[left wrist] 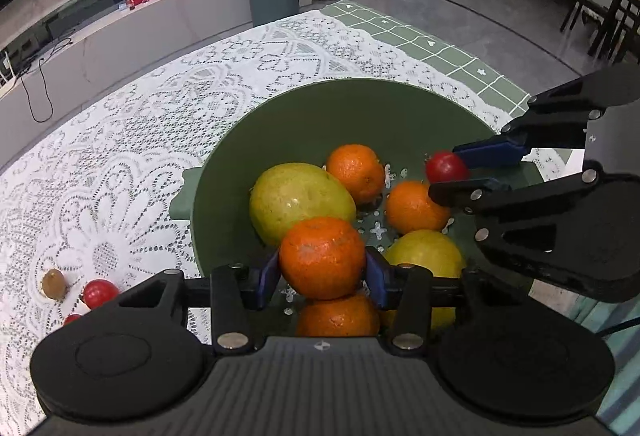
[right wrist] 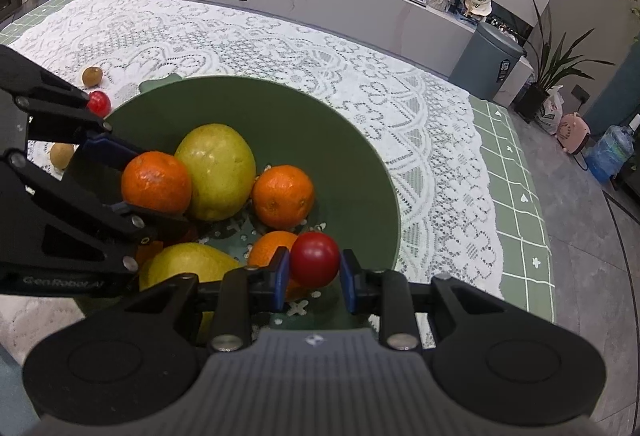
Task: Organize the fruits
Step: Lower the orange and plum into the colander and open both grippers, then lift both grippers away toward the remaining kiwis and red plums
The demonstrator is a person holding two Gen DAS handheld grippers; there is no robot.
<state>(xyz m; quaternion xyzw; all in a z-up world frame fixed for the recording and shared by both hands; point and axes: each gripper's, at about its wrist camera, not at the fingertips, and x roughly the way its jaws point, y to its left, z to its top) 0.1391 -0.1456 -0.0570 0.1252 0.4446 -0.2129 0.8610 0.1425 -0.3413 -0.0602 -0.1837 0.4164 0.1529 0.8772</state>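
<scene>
Left wrist view looks down into a green bowl [left wrist: 224,171] that stands on a white lace cloth [left wrist: 160,123] over the worktop. The left hand-held gripper [left wrist: 322,276] has a mandarin [left wrist: 322,262] between its blue pads [left wrist: 269,278]; the pads sit against both sides of the fruit, though how firmly they press cannot be told. This mandarin is above the other fruit at the near side of the bowl. Under it lies a second mandarin [left wrist: 338,318], and beside that a yellow-green citrus [left wrist: 426,256]. Farther in lie a large yellow-green mango-like fruit [left wrist: 300,201] and two more mandarins [left wrist: 354,171] [left wrist: 414,209]. The bowl's floor is pierced with small cross-shaped holes.

From the right edge of this view the right hand-held gripper [left wrist: 460,169] reaches over the bowl, clamped on a small red tomato [left wrist: 444,165] just above the far-right mandarin.

Right wrist view shows the same grip up close: the right hand-held gripper [right wrist: 314,272] has its blue pads [right wrist: 282,276] closed tight on the red tomato [right wrist: 314,260], held over the near part of the green bowl [right wrist: 360,163]. The left hand-held gripper [right wrist: 132,175] comes in from the left with the mandarin [right wrist: 156,181] between its fingers.

Outside the bowl, on the lace, lie a brown kiwi [left wrist: 54,284] and a second red tomato [left wrist: 100,292] near each other, well apart from both grippers.
</scene>
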